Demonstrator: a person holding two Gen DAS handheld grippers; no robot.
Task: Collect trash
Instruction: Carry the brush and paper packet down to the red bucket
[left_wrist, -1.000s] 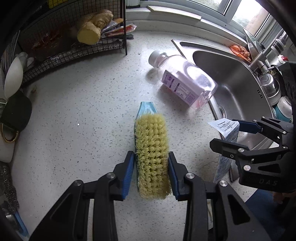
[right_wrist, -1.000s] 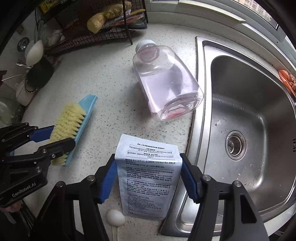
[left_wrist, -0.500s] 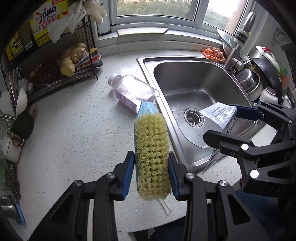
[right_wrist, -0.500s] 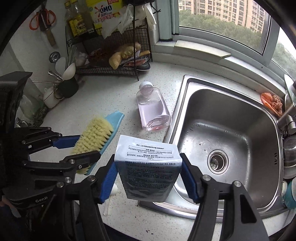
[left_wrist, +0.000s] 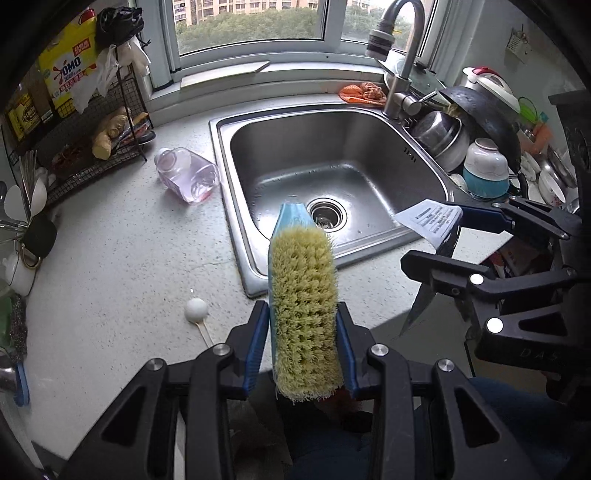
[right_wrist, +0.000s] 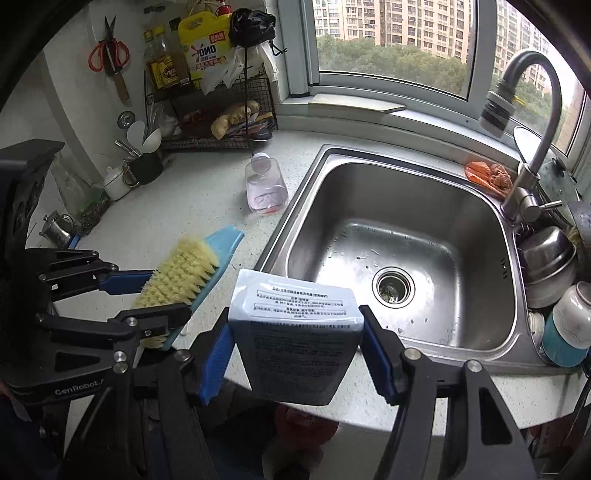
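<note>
My left gripper (left_wrist: 301, 347) is shut on a blue scrub brush (left_wrist: 301, 295) with yellow bristles, held in the air over the counter's front edge; the brush (right_wrist: 184, 273) also shows at the left of the right wrist view. My right gripper (right_wrist: 295, 343) is shut on a pale blue printed pouch (right_wrist: 295, 332), also lifted off the counter; the pouch (left_wrist: 432, 221) shows at the right of the left wrist view. A clear plastic bottle (left_wrist: 186, 177) lies on its side on the counter left of the sink. A white plastic spoon (left_wrist: 197, 312) lies near the counter's front edge.
The steel sink (left_wrist: 229, 147) fills the middle, with a faucet (left_wrist: 400, 55) behind it. Stacked pots and bowls (left_wrist: 480, 166) crowd its right side. A wire rack (left_wrist: 85, 147) with ginger and bottles stands at the back left. An orange cloth (right_wrist: 487, 175) lies by the window sill.
Both grippers have risen and pulled back from the counter with the brush and the pouch. The sink, the window and the counter's front edge have come into view.
</note>
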